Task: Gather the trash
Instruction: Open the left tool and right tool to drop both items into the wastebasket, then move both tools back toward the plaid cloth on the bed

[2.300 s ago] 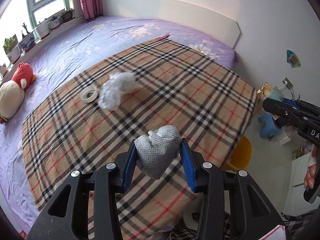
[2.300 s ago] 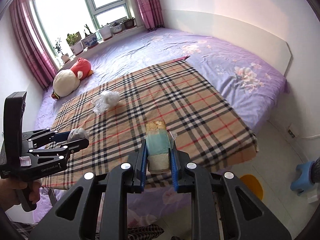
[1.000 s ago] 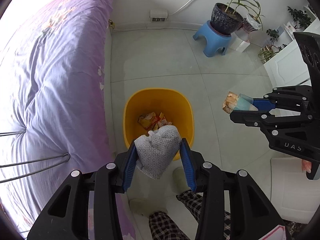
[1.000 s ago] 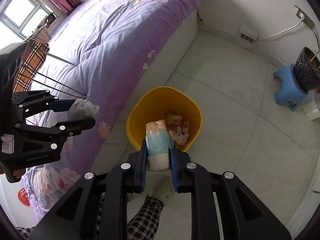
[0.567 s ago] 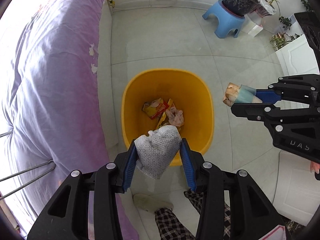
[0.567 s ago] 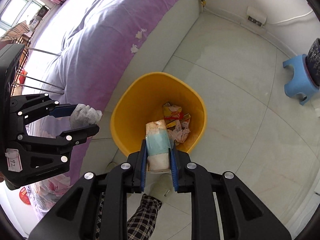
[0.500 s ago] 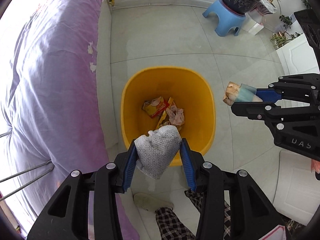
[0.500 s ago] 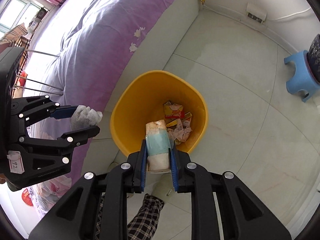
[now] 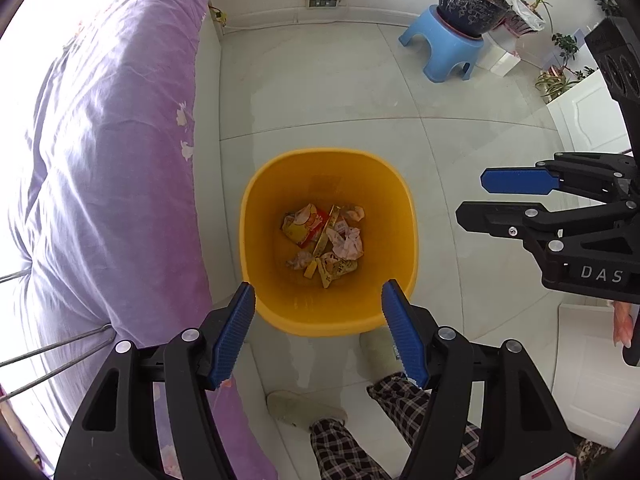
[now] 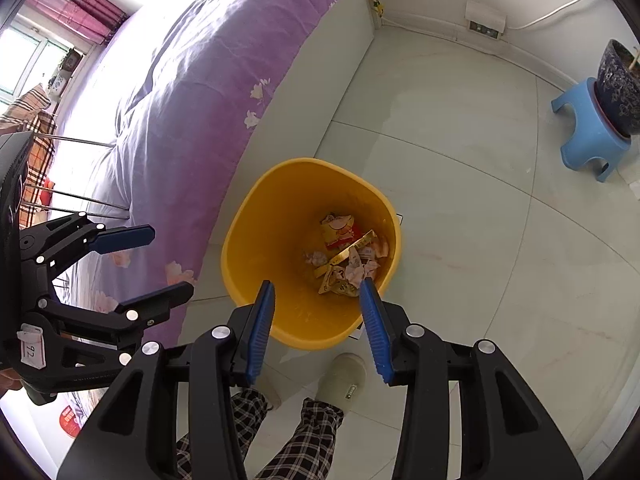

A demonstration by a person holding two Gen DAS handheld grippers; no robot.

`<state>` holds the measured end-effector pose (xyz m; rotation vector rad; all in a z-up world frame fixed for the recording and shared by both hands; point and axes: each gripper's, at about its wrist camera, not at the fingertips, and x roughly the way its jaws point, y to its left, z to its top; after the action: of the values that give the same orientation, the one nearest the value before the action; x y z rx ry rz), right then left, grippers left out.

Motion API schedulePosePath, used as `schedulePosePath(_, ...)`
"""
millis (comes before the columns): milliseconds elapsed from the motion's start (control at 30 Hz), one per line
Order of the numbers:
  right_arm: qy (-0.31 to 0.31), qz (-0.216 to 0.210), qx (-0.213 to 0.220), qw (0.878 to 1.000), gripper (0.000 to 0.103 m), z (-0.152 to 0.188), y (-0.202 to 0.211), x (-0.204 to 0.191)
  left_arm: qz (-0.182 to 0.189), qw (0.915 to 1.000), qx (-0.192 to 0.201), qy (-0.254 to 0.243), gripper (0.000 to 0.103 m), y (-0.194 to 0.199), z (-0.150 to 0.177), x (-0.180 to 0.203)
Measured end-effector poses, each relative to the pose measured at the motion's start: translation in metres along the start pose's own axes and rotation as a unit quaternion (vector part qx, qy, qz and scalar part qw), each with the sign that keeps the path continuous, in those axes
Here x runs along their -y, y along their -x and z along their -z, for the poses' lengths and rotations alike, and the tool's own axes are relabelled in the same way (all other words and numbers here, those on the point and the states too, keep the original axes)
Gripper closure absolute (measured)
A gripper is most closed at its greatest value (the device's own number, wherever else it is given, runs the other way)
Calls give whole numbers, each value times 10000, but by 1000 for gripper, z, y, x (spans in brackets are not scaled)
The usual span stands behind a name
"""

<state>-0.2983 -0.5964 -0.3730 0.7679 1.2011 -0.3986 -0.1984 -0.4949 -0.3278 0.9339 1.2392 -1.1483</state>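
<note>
Pointing down over the floor, two grippers hang empty: the left gripper [image 9: 318,322] at the bottom of its own view, the right gripper [image 10: 316,322] at the bottom of its view. Both have just been opening, jaws now apart with nothing between the blue pads. Below them are two slippers [image 10: 346,376] and checked trouser legs [image 10: 296,432]. One yellow bin [image 9: 260,200] stands mid-frame beside the purple bed [image 9: 100,160] at left. Inside the bin lies a small heap of trash [image 9: 324,240]: a red and yellow wrapper, yellow strips, crumpled pinkish paper; separate pieces cannot be counted surely. Farther off, upper right, one blue stool [image 9: 442,46] bears one dark plant pot [image 9: 470,4].
</note>
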Motion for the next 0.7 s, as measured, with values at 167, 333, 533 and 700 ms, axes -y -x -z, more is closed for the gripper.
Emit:
schedulePosePath(167,66,82,96,9999,58,6,19,-8,-65,9999,113,18,37,19,4,-1)
schedulePosePath(333,170,261,391,9987,58,16,59,-27,-43,9991,409,99,36,59,17,-2)
schedulePosePath(533,316,248,905,9951,57,34,124,-58,7,9951,920,360,35,125,46,-4)
schedulePosePath(700,602,157,1244,9903,57,48,172,-95,18,9875,1355,801,34,176,76,-12)
